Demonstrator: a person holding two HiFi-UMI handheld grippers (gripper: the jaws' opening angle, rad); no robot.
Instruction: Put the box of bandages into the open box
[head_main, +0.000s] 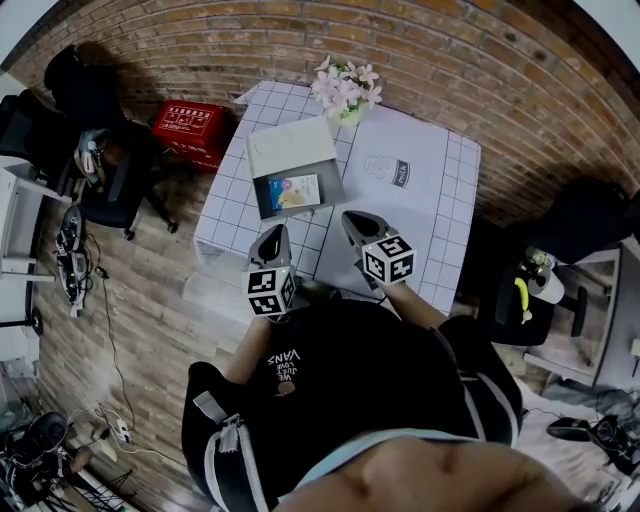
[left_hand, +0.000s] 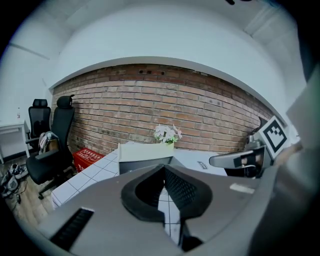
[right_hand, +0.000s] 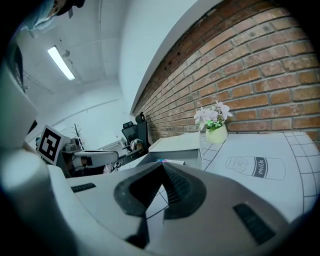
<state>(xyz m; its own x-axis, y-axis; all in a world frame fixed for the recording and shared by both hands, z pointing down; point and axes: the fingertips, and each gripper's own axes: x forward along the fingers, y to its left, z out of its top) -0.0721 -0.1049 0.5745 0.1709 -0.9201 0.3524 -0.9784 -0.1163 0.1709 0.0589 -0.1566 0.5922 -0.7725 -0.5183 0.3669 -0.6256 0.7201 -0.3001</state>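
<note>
White checked cloth covers the worktop (head_main: 430, 190), where the open box (head_main: 290, 148) stands with its lid raised. The box of bandages (head_main: 298, 190) lies flat inside it, long axis across the box, printed face up. The left tool (head_main: 274, 235) and right tool (head_main: 352, 220) are both closed and empty, so I judge the placing done; the next move is only to draw back.

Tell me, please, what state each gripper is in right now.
Left gripper: closed, holding nothing.
Right gripper: closed, holding nothing.
</note>
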